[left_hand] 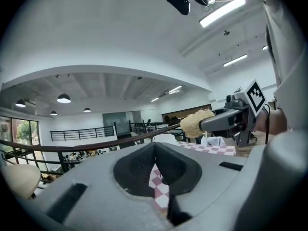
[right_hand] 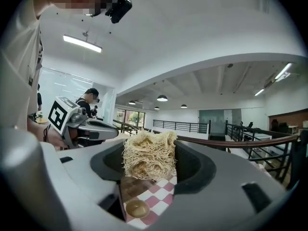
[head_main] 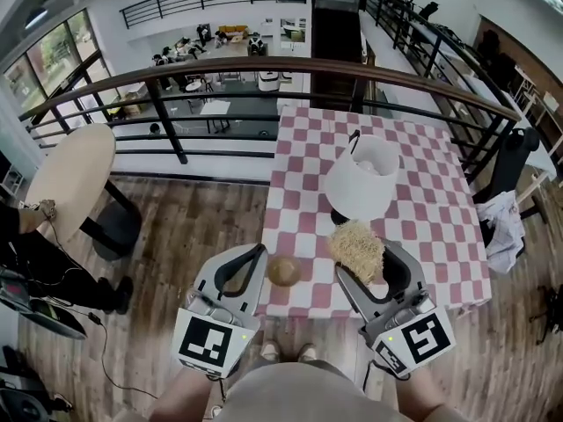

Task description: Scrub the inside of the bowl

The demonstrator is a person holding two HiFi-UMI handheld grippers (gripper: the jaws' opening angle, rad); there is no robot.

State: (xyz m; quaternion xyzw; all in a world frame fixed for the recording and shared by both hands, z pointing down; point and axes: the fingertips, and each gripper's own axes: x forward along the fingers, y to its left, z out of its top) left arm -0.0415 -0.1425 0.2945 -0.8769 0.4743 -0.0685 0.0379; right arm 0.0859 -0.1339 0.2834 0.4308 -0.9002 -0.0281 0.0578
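A small brown bowl [head_main: 283,271] sits upright on the red-and-white checked table [head_main: 422,218], close to its near edge. My right gripper [head_main: 362,255] is shut on a straw-coloured loofah scrubber [head_main: 356,249], held above the table just right of the bowl and apart from it. In the right gripper view the scrubber [right_hand: 148,155] fills the jaws of my right gripper [right_hand: 149,153], and the bowl [right_hand: 137,208] lies below it. My left gripper [head_main: 260,251] hangs left of the bowl, shut and empty. From the left gripper view, my left gripper [left_hand: 155,150] has its jaws together, and the scrubber [left_hand: 196,123] shows beyond.
A white lampshade-like thing [head_main: 362,178] on a dark base stands mid-table behind the scrubber. A dark railing [head_main: 264,69] runs beyond the table over a lower floor. A round beige table [head_main: 75,178] is at left, a chair with white cloth [head_main: 501,222] at right.
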